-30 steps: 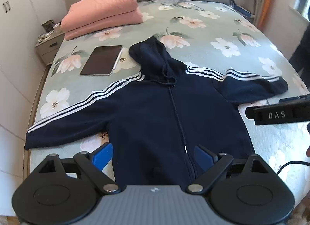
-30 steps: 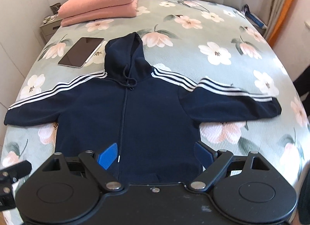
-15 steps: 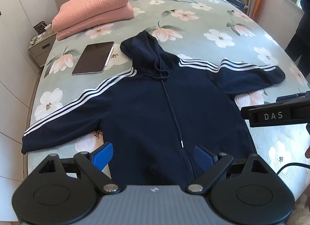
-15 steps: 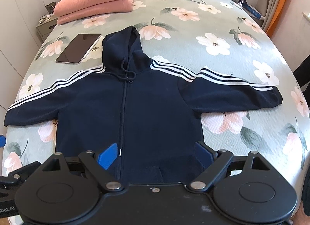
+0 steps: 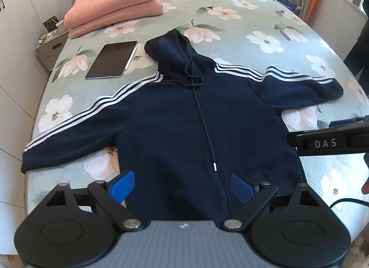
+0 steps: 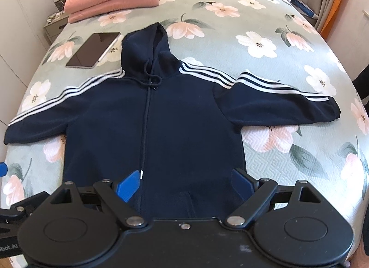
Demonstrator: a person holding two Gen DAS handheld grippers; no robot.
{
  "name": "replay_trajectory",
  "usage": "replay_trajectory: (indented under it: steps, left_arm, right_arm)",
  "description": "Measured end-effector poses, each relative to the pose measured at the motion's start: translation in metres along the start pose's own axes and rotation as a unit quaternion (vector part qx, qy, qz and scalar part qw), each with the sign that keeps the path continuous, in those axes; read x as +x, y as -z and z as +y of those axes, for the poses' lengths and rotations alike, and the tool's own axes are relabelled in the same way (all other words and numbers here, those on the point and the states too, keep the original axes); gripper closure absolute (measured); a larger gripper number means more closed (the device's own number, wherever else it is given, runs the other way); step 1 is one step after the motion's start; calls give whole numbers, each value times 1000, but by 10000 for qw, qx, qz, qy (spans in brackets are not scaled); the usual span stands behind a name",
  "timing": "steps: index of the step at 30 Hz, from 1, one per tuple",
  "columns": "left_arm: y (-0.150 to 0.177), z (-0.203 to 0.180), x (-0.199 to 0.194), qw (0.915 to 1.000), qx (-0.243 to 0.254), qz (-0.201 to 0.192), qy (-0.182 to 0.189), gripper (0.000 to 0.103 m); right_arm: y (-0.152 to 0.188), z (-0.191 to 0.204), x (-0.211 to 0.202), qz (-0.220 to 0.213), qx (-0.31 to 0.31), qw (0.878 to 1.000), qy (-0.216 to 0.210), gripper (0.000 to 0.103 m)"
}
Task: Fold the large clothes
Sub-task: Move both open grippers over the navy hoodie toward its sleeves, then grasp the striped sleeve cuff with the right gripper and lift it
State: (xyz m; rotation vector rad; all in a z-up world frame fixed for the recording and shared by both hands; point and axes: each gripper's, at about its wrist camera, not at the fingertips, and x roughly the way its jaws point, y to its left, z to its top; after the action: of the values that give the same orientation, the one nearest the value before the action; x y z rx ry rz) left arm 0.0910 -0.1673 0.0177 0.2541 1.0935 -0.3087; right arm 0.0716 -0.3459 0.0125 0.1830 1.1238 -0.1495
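Both views are drawing back slightly from the navy hoodie (image 5: 184,115), which is lying flat and unfolded, zipped, sleeves spread, near the bed's (image 5: 288,28) foot edge. Left claw (image 5: 182,186) and right claw (image 6: 184,183) are hovering apart, gripping nothing; every fold is remaining.

Bright, even daylight from the right; sharp focus, heavy fisheye bending at edges.

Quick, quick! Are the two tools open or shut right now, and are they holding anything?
Left tool: open, holding nothing, above the hoodie's hem.
Right tool: open, holding nothing, also above the hem.
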Motion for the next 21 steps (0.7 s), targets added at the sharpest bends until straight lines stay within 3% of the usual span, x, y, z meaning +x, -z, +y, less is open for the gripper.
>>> replay_trajectory:
  steps: [4, 7, 11, 14, 17, 21]
  left_arm:
    - [5, -9, 26, 9997, 171, -94, 172, 10]
    - [2, -18, 52, 9988, 373, -311, -17, 10]
    - [6, -32, 87, 9958, 353, -829, -137, 11]
    - [17, -46, 110, 9927, 440, -1114, -105, 13]
    - [22, -65, 133, 9900, 699, -1222, -42, 13]
    - [12, -83, 151, 9885, 841, -1253, -43, 13]
  right_arm:
    - [8, -11, 22, -117, 105, 9999, -51, 1]
    - [15, -23, 51, -398, 226, 9989, -81, 1]
    - [28, -57, 72, -1156, 614, 9911, -239, 1]
    - [45, -94, 94, -1497, 875, 9848, -84, 1]
    - [60, -137, 117, -1546, 1016, 9827, -56, 1]
    - [53, -197, 137, -1683, 1099, 9796, -40, 3]
